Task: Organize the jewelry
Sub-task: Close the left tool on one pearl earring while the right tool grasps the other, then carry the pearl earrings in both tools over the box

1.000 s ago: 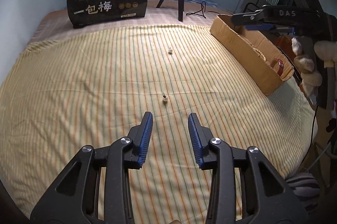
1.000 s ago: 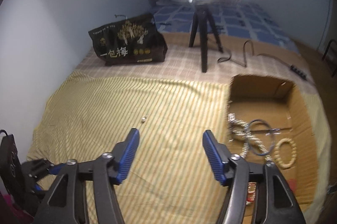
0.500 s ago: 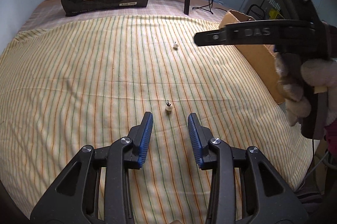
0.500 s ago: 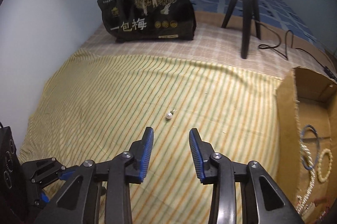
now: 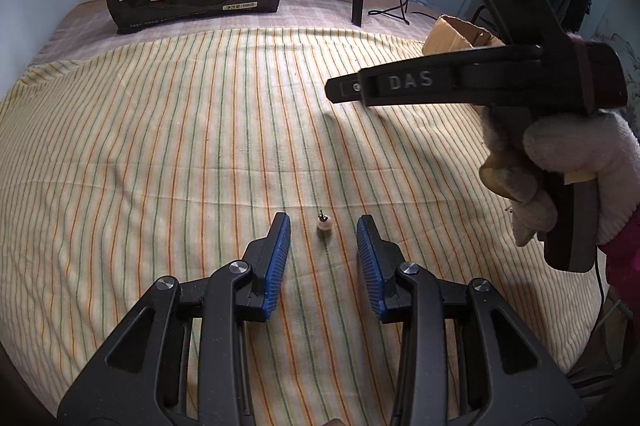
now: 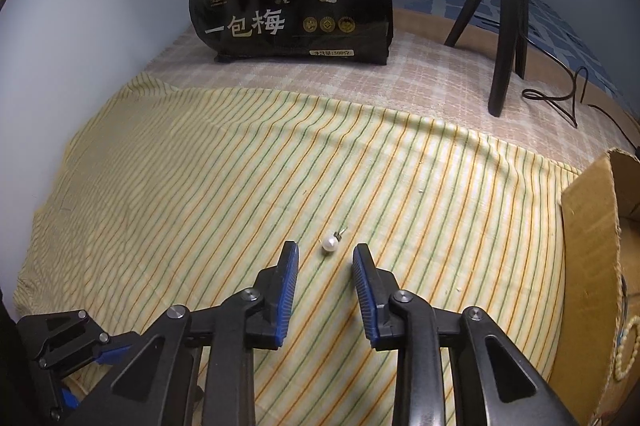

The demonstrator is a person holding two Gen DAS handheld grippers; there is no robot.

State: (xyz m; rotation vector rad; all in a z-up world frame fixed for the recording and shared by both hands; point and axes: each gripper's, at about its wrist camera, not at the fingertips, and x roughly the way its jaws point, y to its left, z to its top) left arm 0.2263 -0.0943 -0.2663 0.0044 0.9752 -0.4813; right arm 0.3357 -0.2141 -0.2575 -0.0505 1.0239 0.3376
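Lying on the striped yellow cloth (image 5: 160, 153), a small pearl earring (image 5: 323, 224) sits just ahead of the left gripper (image 5: 323, 230), in line with the gap between its blue-padded fingers (image 5: 280, 246); its short dark post stands up from the rounded pale bead. The left gripper is spread wide and has hold of nothing. A second pearl earring (image 6: 329, 244) lies just ahead of the right gripper (image 6: 325, 258), its bead white and glossy, its thin metal post tilted up and to the right. The right gripper is likewise parted wide and grips nothing.

Behind the cloth stands a black bag (image 6: 292, 1) printed with gold trees and figures, large white characters "一包梅", three round gold seals and a small white label too fine to read. The left view shows the right gripper's side with "DAS" on it, held in a white-gloved hand (image 5: 568, 165).

Only the right view shows into the cardboard box (image 6: 588, 258) at the cloth's right edge, where a pale beaded bracelet (image 6: 626, 350) lies. Both views show a black tripod (image 6: 506, 25) and a dark cable (image 6: 560, 97) behind.
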